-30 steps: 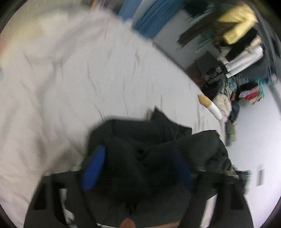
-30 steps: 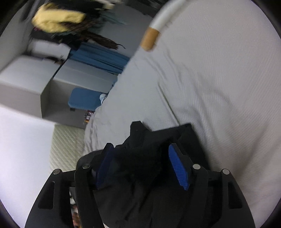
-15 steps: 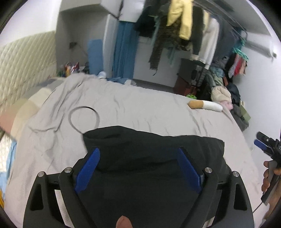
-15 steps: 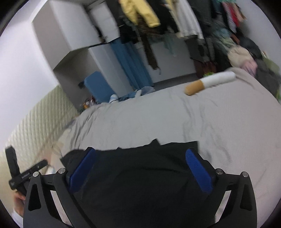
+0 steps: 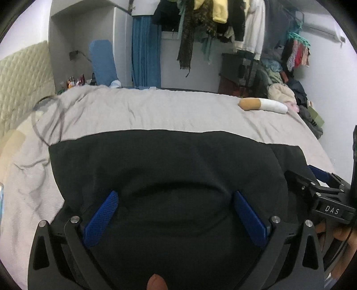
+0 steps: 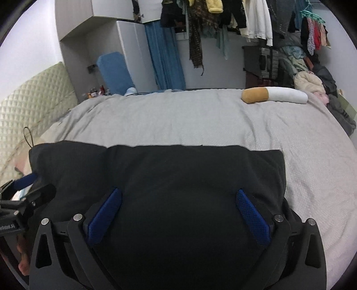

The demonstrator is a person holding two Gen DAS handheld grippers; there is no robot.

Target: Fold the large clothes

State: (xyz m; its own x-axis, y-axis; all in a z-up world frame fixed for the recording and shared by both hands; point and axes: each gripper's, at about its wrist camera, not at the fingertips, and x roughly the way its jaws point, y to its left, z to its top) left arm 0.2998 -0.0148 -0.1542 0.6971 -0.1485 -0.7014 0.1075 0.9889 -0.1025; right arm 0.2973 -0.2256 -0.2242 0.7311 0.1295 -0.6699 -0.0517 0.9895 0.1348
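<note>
A large black garment (image 5: 169,165) lies spread flat on the grey bed sheet (image 5: 156,111), its far edge straight across the bed; it also fills the lower half of the right wrist view (image 6: 169,178). My left gripper (image 5: 176,196) is open, its blue pads wide apart above the near part of the cloth, holding nothing. My right gripper (image 6: 178,194) is open too, above the same cloth. The right gripper also shows at the right edge of the left wrist view (image 5: 321,178). The left gripper shows at the left edge of the right wrist view (image 6: 24,183).
A cigarette-shaped pillow (image 6: 274,94) lies at the bed's far right. A black cable loop (image 5: 44,116) lies on the sheet at far left. A quilted headboard (image 6: 26,104) stands left. Hanging clothes (image 6: 223,20) and clothes piles (image 6: 312,82) stand beyond the bed.
A second ago both grippers held bunched black cloth close over the sheet. Now both are open and level, and the garment lies spread flat on the bed.
</note>
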